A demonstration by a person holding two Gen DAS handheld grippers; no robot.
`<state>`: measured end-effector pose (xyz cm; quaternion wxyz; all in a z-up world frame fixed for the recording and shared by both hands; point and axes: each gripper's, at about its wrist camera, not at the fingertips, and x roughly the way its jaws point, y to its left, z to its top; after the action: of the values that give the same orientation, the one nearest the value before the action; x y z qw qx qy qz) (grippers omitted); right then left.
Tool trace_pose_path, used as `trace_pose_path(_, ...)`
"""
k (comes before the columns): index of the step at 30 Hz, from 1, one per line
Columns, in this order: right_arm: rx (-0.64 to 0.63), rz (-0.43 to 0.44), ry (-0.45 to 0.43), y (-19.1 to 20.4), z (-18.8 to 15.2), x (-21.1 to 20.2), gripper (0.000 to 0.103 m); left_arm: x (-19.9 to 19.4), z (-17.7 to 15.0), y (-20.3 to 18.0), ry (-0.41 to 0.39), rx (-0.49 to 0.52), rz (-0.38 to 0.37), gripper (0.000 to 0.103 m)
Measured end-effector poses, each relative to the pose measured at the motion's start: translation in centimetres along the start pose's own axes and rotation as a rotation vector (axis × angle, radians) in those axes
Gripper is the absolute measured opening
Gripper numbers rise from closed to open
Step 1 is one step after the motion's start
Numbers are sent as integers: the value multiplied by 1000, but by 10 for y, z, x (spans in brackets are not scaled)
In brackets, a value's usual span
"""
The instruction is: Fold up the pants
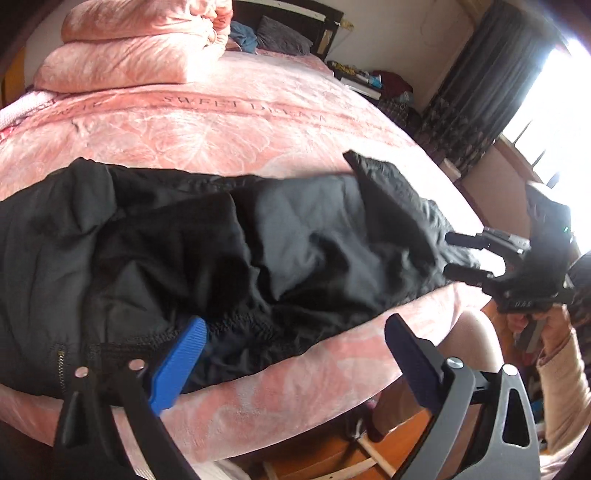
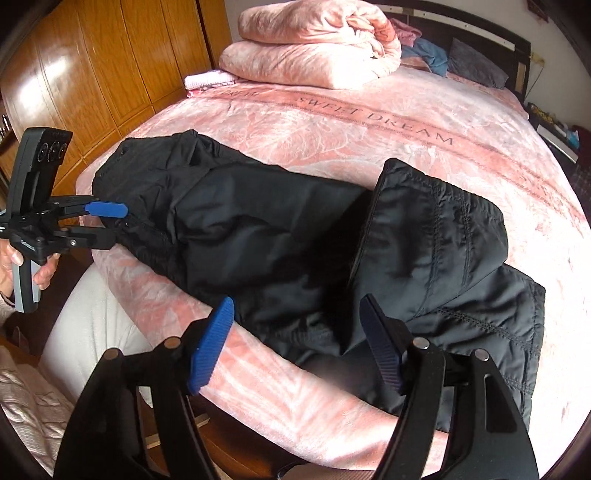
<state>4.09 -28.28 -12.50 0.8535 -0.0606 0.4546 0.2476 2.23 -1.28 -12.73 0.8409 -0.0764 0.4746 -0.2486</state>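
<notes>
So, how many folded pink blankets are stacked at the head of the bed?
2. The lower folded blanket lies flat on the bed cover, and the upper blanket rests bunched on top of it. More may be hidden behind them.

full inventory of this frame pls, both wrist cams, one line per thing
pants: 1, black, lying along the near edge of the bed, leg end folded back on top
bedspread: 1, pink, lettered SWEET DREAM, covering the bed
folded quilts: 2 stacked, pink, at the head of the bed
pillow: 1, dark grey, against the headboard
wardrobe: 1, orange-brown wood, beside the bed
curtain: 1, dark grey, by the bright window
left gripper: 1, black with blue fingers, open, at the waistband end
right gripper: 1, black with blue fingers, open, at the folded leg end
</notes>
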Motion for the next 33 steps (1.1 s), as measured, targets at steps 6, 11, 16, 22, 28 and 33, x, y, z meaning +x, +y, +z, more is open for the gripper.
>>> trace_pose_path(6, 200, -79, -46, -31, 32, -9, 71, -8, 18, 12, -52, -67, 69, 98)
trace_pose_path(11, 256, -241, 22, -42, 68, 37, 68, 8, 35, 35, -54, -169, 152, 98)
trace_pose_path(16, 332, -384, 96, -48, 81, 82, 68, 29, 48, 46, -64, -219, 197, 97)
trace_pose_path(22, 401, -459, 149, -56, 84, 104, 67, 63, 65, 40, -36, -167, 285, 96)
trace_pose_path(28, 403, -493, 187, -68, 82, 122, 34, 89, 67, 35, -8, -118, 317, 96)
trace_pose_path(33, 477, -447, 103, -76, 80, 95, 5, 94, 59, 34, 6, -76, 333, 96)
